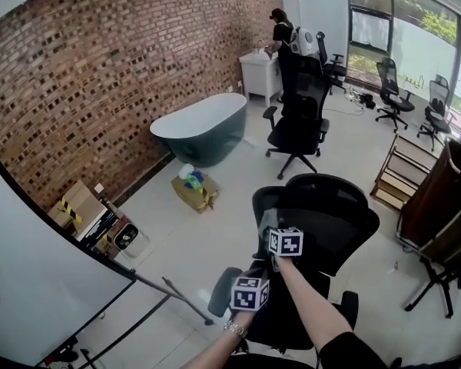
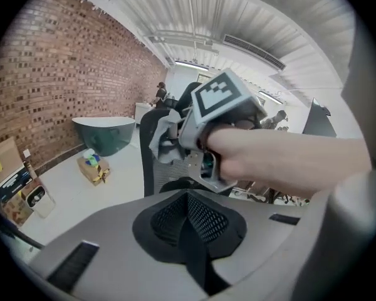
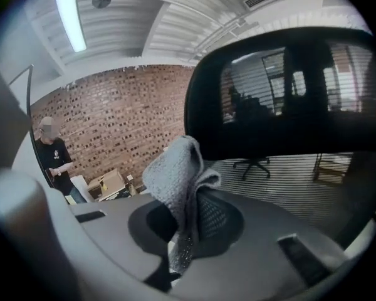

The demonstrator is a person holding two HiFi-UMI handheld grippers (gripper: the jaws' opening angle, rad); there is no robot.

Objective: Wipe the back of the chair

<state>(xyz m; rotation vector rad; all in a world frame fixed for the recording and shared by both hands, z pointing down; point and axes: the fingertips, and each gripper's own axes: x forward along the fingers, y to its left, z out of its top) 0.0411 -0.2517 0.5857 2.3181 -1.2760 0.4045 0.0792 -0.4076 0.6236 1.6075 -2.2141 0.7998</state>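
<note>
A black mesh office chair (image 1: pixel 323 221) stands just in front of me, its back facing me. My right gripper (image 1: pixel 285 241) is at the upper left edge of that back, shut on a grey cloth (image 1: pixel 267 225). In the right gripper view the cloth (image 3: pixel 178 180) sticks up from the right gripper (image 3: pixel 188 231), close to the chair's dark top piece (image 3: pixel 282 93). My left gripper (image 1: pixel 250 293) hangs lower, near the armrest, touching nothing. The left gripper view shows the left gripper (image 2: pixel 189 221) with its jaws together and empty, and beyond it the cloth (image 2: pixel 166 137) against the chair back (image 2: pixel 149 162).
A second black chair (image 1: pixel 296 121) and a teal bathtub (image 1: pixel 201 129) stand farther off by the brick wall. An open cardboard box (image 1: pixel 194 191) lies on the floor. A whiteboard (image 1: pixel 38 275) on a stand is at my left, wooden shelving (image 1: pixel 399 171) at my right, and a person (image 1: pixel 281 41) at the far sink.
</note>
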